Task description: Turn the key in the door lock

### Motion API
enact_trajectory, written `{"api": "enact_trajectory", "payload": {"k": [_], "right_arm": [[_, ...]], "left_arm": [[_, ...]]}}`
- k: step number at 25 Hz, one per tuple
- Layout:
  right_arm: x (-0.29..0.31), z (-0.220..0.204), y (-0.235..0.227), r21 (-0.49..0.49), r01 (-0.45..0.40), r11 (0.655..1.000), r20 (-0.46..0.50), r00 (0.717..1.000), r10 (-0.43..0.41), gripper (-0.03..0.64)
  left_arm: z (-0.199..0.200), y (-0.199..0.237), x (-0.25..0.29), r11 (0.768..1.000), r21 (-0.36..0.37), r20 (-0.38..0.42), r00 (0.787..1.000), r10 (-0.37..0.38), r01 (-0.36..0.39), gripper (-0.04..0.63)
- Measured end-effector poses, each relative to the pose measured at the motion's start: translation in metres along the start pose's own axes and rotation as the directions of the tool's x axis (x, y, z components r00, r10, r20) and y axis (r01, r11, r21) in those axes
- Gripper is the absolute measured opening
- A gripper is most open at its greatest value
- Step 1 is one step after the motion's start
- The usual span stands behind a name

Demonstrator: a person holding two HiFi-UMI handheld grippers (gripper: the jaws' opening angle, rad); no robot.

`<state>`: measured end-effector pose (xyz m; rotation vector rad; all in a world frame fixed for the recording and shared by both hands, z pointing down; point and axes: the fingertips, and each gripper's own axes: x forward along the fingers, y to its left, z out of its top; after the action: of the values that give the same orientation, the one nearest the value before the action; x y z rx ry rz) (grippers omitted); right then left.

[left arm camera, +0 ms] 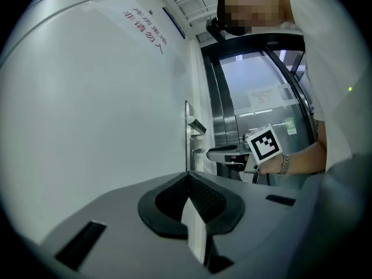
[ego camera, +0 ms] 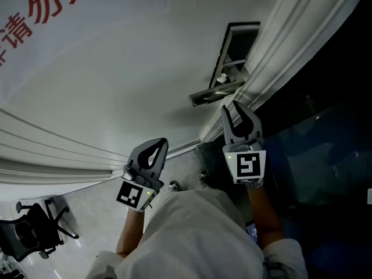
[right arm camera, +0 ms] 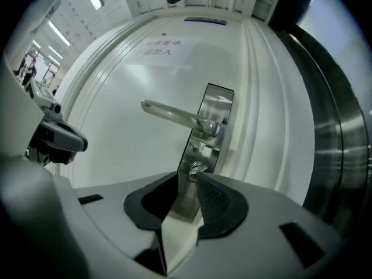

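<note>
1. Left gripper [left arm camera: 187, 178] is idling nearest, fingers pressed together, empty.
2. Right gripper [right arm camera: 187, 174] is hovering at the key [right arm camera: 197, 167], fingers part-spread, not yet pinching; centring before closing seems wise.
3. Key is sitting in the lock plate [right arm camera: 204, 147] under the handle [right arm camera: 174, 116]; rolling gently should avoid slipping.

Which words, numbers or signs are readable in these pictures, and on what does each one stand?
"请勿": red characters on the white door; the neighbouring characters are cut off.
Blue sign above the door: too small to read.
Paper notice on the glass panel: too blurred to read.
</note>
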<state>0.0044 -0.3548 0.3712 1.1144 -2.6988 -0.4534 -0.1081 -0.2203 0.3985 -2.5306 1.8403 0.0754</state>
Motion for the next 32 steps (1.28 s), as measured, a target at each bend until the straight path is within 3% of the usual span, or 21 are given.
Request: {"api": "enact_trajectory", "payload": {"k": [2,6,11,17,24,32], "right_arm": [[-0.012,-0.008,0.009,0.054,-0.010,0.999,-0.007,1.000,0.010,0.092],[-0.035,-0.024,0.021,0.157,0.010,0.988,-0.023,1.000,-0.006,0.012],[-0.061,-0.032,0.037,0.263,0.029,0.964,-0.026,0.999,-0.023,0.003],[-0.105,-0.049,0.050,0.412,0.086,0.907,-0.032,0.996,-0.080,0.003],[-0.153,-0.071,0.049,0.456,0.156,0.876,-0.086,0.988,-0.131,0.003],[-0.192,-0.079,0.047,0.486,0.144,0.862,-0.062,0.990,-0.130,0.003]], "left_arm": [[-0.002,-0.003,-0.001,1.000,-0.002,-0.009,1.000,-0.024,0.024,0.004],[-0.005,-0.009,-0.005,0.997,-0.008,-0.026,0.997,-0.073,0.073,0.004],[-0.012,-0.019,-0.011,0.989,-0.012,-0.042,0.988,-0.148,0.147,0.003],[-0.029,-0.041,-0.016,0.967,-0.031,-0.072,0.964,-0.256,0.254,0.003],[-0.042,-0.086,-0.012,0.936,-0.049,-0.074,0.933,-0.351,0.348,0.003],[-0.056,-0.135,-0.016,0.932,-0.053,-0.104,0.926,-0.362,0.358,0.003]]}}
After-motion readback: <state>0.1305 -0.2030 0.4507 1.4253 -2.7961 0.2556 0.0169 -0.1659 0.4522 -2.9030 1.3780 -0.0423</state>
